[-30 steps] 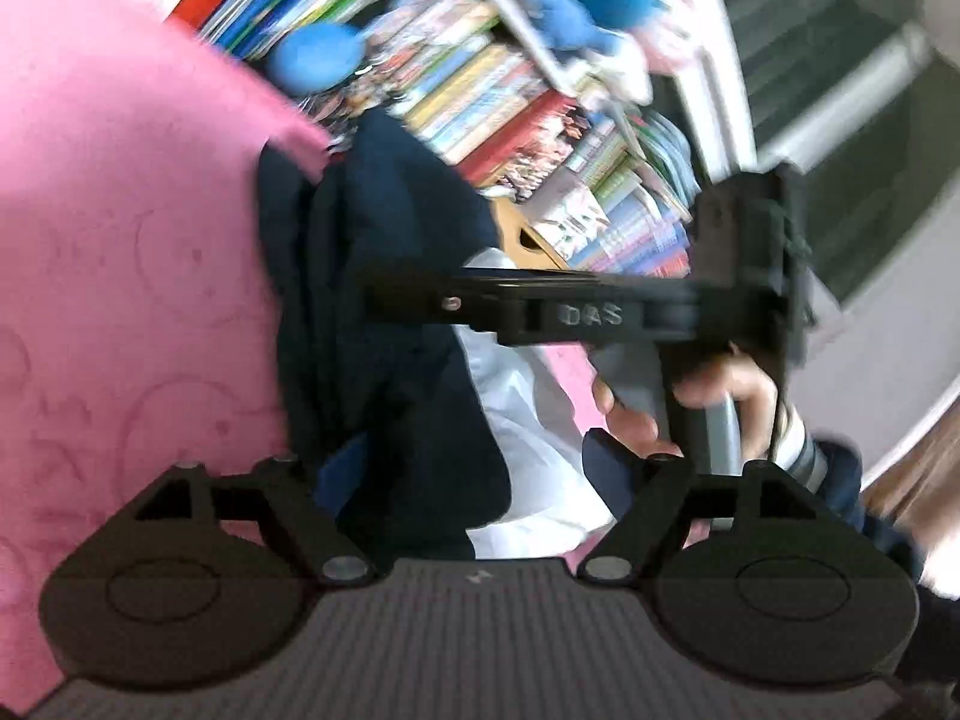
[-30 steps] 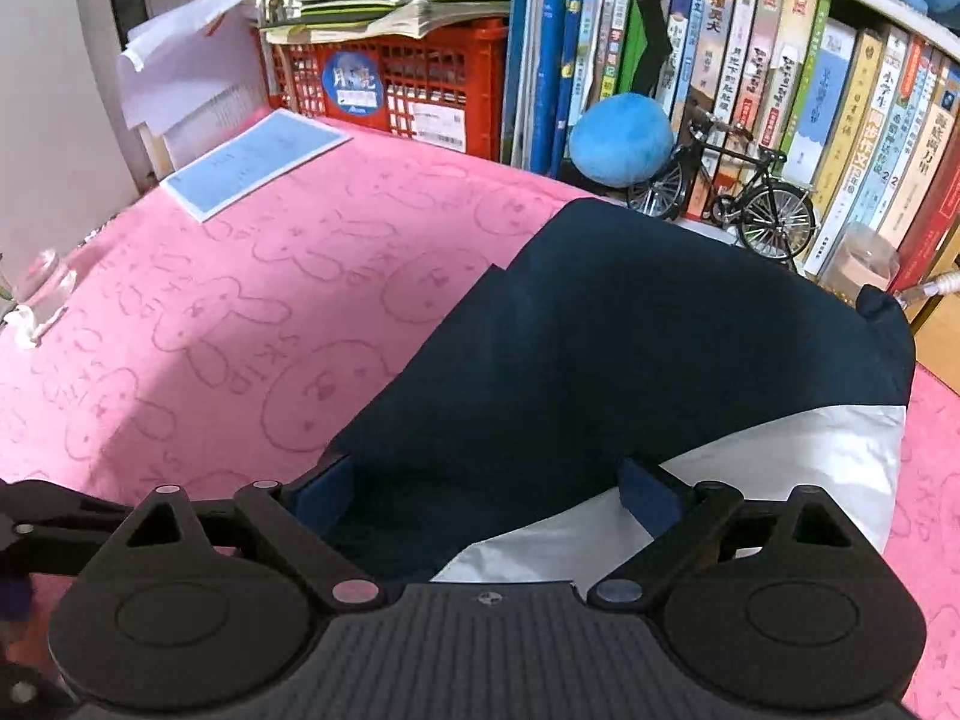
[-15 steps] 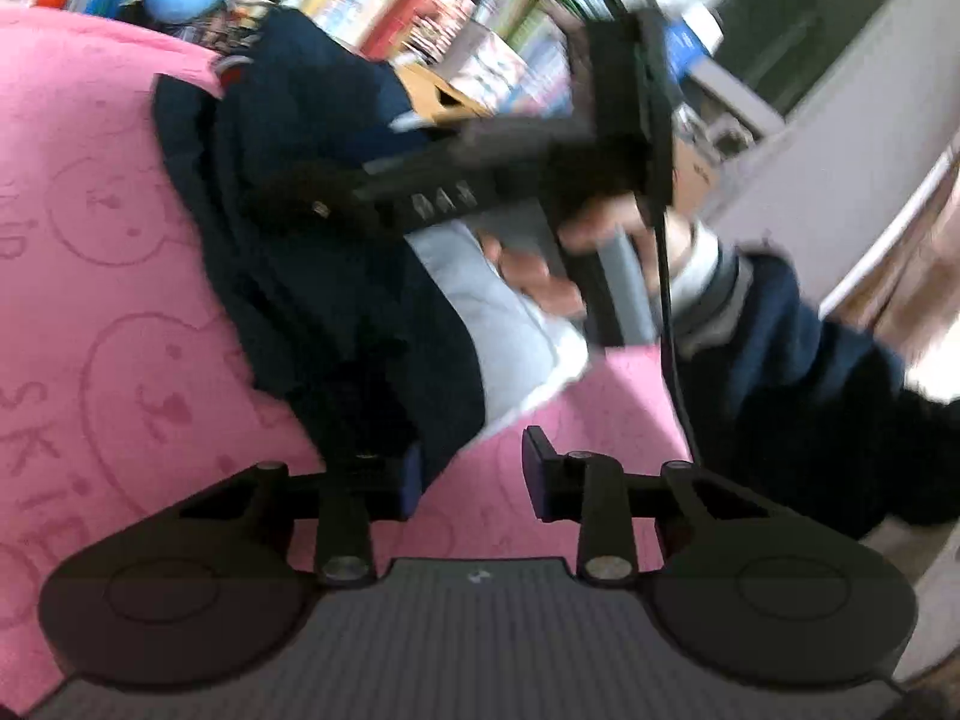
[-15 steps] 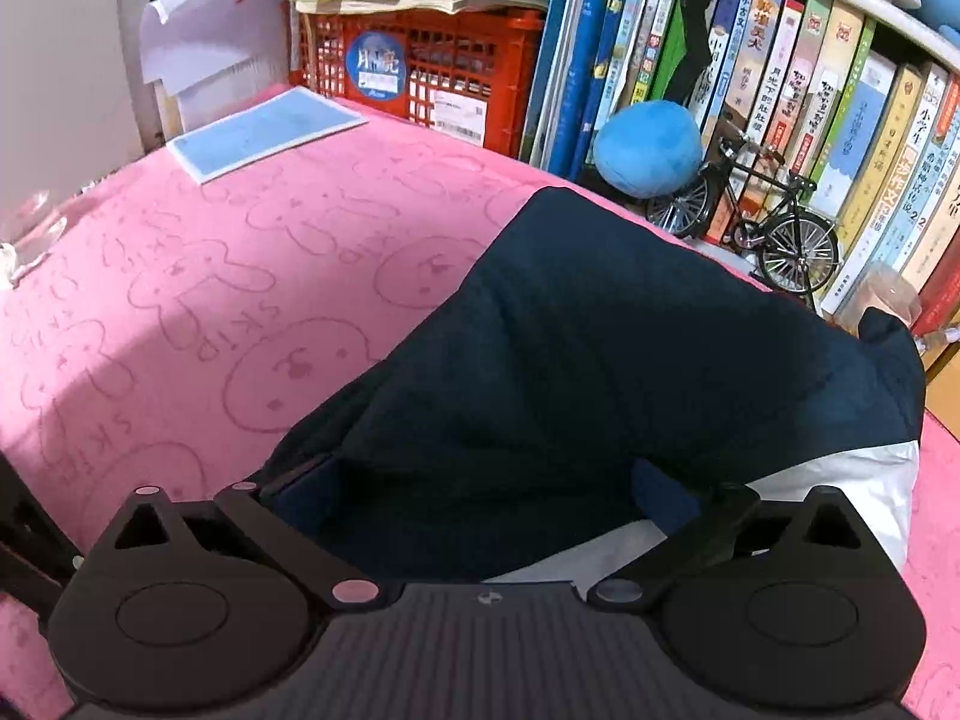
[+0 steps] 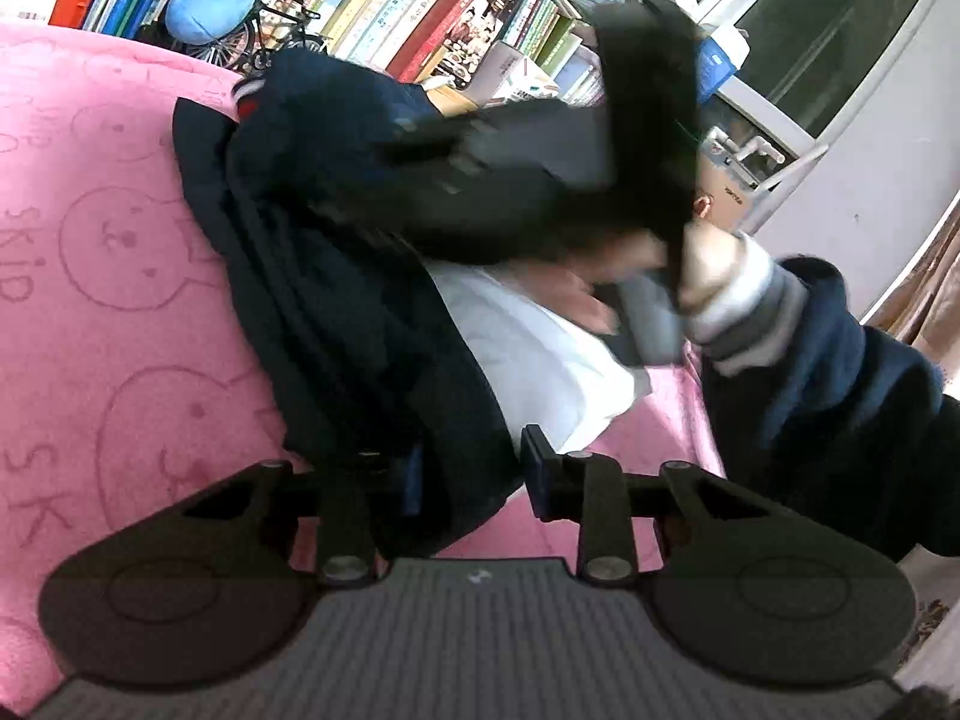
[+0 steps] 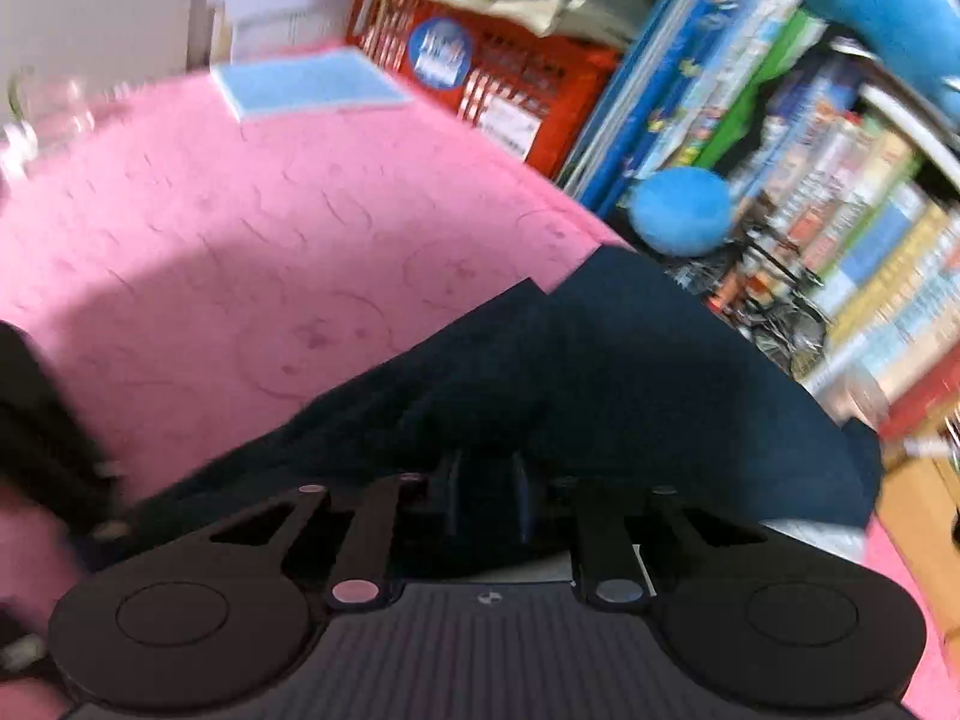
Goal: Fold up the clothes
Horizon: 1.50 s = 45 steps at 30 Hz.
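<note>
Pink bench cover (image 5: 90, 300), bookshelf behind. Left claw (image 5: 471, 474) just closed, pinching navy garment (image 5: 336, 312) hem at lower centre; right claw (image 6: 485, 495) just snapped closed on same fabric. Risk: thin bite, cloth slips out w/ uneven pull, skewing fold.

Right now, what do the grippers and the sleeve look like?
Both are matte black: the left gripper and right gripper have ribbed grey bases, round side discs, linkage arms with silver pins and blue-padded fingers. The sleeve is navy with a grey-and-white striped cuff.
</note>
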Tool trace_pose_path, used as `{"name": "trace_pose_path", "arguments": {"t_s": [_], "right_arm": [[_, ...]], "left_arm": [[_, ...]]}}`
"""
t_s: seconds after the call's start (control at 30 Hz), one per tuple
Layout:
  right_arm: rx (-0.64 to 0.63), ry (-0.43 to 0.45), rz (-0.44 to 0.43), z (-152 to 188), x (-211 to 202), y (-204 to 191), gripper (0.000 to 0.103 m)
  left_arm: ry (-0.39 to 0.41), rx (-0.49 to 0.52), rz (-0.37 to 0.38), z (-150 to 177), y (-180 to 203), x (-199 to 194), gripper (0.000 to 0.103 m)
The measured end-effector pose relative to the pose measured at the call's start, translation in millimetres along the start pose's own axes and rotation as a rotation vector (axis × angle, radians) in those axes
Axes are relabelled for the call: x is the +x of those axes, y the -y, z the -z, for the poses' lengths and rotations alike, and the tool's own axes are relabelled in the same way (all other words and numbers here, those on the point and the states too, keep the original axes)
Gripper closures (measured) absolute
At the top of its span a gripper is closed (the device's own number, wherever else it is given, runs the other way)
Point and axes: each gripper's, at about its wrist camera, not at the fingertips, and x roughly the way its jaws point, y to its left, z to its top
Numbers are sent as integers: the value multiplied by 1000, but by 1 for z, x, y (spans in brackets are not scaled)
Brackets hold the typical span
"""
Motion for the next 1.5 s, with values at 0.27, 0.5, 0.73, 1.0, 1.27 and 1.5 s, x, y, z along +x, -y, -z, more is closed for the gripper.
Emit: {"name": "trace_pose_path", "arguments": {"t_s": [0.27, 0.5, 0.73, 1.0, 1.27, 1.5], "right_arm": [[144, 141, -143, -9, -39, 33, 75], [-67, 80, -118, 15, -18, -13, 71], [242, 196, -82, 3, -43, 27, 32], [-192, 379, 324, 153, -137, -20, 0], [-266, 314, 410, 195, -116, -63, 0], [-225, 347, 374, 187, -117, -75, 0]], "left_arm": [[3, 5, 2, 0, -1, 2, 73], [-1, 47, -20, 2, 7, 1, 73], [72, -140, 90, 4, -23, -11, 69], [125, -185, 17, 7, -23, -25, 69], [246, 200, -438, 11, 90, -56, 37], [190, 385, -650, 2, 117, 30, 29]]}}
